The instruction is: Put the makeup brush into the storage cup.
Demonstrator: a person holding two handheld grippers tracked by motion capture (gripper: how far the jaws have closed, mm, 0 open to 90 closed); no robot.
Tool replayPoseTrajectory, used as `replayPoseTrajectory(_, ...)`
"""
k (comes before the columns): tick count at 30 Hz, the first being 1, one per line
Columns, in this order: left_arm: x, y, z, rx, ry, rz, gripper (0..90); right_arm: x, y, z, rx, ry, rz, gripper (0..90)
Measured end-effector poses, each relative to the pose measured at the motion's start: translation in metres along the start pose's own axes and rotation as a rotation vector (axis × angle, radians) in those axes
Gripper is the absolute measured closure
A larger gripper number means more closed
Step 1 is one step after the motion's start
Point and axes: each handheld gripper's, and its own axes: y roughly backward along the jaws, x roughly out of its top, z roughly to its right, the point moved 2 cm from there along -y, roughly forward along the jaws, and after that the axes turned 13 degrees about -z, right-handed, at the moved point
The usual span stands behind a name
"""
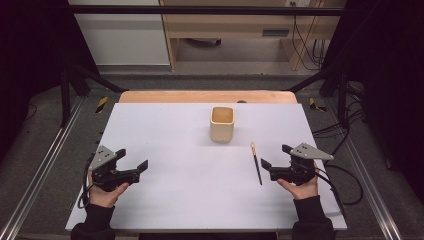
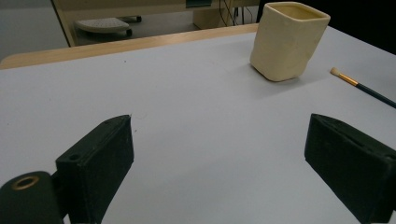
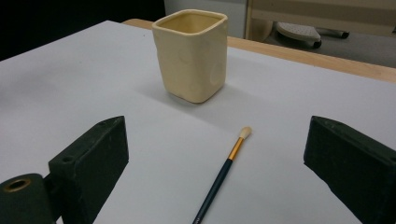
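Note:
A cream square cup (image 1: 222, 123) stands upright on the white table sheet (image 1: 165, 135), a little right of centre toward the back. A thin paintbrush (image 1: 256, 163) with a dark handle, gold ferrule and pale tip lies flat to the cup's front right. My right gripper (image 1: 274, 161) is open just right of the brush, jaws pointing left at it. In the right gripper view the brush (image 3: 223, 173) lies between the spread jaws, with the cup (image 3: 192, 54) beyond. My left gripper (image 1: 134, 159) is open at the front left, holding nothing; its view has the cup (image 2: 288, 40) and the brush tip (image 2: 359, 86) at upper right.
The sheet covers a wooden table whose far edge (image 1: 207, 96) shows behind the cup. Metal frame rails (image 1: 40, 170) run along both sides. Cables (image 1: 345, 180) trail on the floor at the right. A wooden desk (image 1: 235, 25) stands beyond the table.

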Motion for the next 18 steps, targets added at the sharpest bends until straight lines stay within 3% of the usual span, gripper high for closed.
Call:
replayPoseTrajectory(16, -0.006, -0.0032, -0.0045, 0.021, 0.005, -0.021, 8.1, 0.0049, 0.0031, -0.0042, -0.046, 0.001, -0.03, 10.4)
replayPoseTrajectory(18, -0.0065, -0.0043, -0.0043, 0.022, 0.001, -0.027, 8.1, 0.0063, 0.0039, -0.005, -0.069, -0.003, -0.039, 11.1)
